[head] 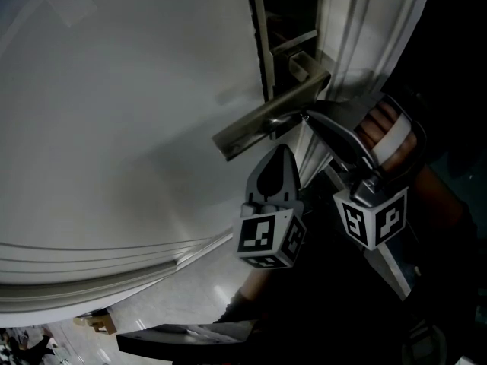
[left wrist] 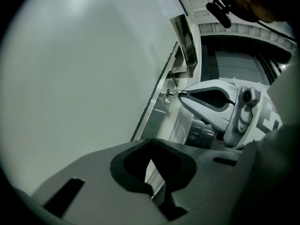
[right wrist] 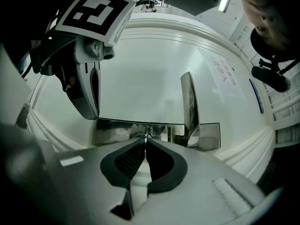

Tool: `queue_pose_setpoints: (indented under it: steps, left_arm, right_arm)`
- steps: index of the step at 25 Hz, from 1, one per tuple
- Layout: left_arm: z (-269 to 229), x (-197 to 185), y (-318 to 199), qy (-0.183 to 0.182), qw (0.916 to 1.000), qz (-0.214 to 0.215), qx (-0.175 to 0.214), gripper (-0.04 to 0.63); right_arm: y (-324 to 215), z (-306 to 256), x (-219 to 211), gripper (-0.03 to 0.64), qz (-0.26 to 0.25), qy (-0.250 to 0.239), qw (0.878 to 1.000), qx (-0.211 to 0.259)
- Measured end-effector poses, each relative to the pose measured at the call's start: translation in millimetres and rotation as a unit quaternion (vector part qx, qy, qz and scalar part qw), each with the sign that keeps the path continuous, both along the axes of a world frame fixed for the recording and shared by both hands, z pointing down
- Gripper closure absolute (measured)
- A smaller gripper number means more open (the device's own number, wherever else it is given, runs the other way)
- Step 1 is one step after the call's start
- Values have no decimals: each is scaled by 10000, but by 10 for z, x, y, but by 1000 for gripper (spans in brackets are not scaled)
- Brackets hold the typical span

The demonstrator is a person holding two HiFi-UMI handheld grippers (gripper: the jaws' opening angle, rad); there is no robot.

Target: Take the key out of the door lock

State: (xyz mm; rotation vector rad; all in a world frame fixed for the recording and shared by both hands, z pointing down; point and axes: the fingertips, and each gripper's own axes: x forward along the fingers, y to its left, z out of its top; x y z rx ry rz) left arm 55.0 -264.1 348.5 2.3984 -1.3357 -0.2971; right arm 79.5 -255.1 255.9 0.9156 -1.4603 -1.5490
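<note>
One key (left wrist: 171,93) sits in the lock (left wrist: 166,98) on the door's (head: 114,112) metal plate (right wrist: 117,130), near the handle (head: 266,124). The right gripper (right wrist: 146,139) has its fingers closed on the key's head. The left gripper (head: 280,154) hangs just left of it, near the door, with its fingers closed on nothing.
</note>
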Motion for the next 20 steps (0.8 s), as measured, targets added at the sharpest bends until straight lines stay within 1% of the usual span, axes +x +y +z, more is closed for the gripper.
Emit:
queue_pose_setpoints:
  steps: [6,13,20]
  left_arm:
    - [10,-9,0,18,10000,-7,-39,595]
    - [7,-1,-12,51,10000,8,-50,595]
    - [-57,100,43,65,9999,85,94,595]
  right_arm:
    - [-1,-11,-4,606,161,-181,9997,-84]
    - [68,-12,22,606,113,-114,9998,-89]
    - [85,-1,24,606,120,-58,9999,-65]
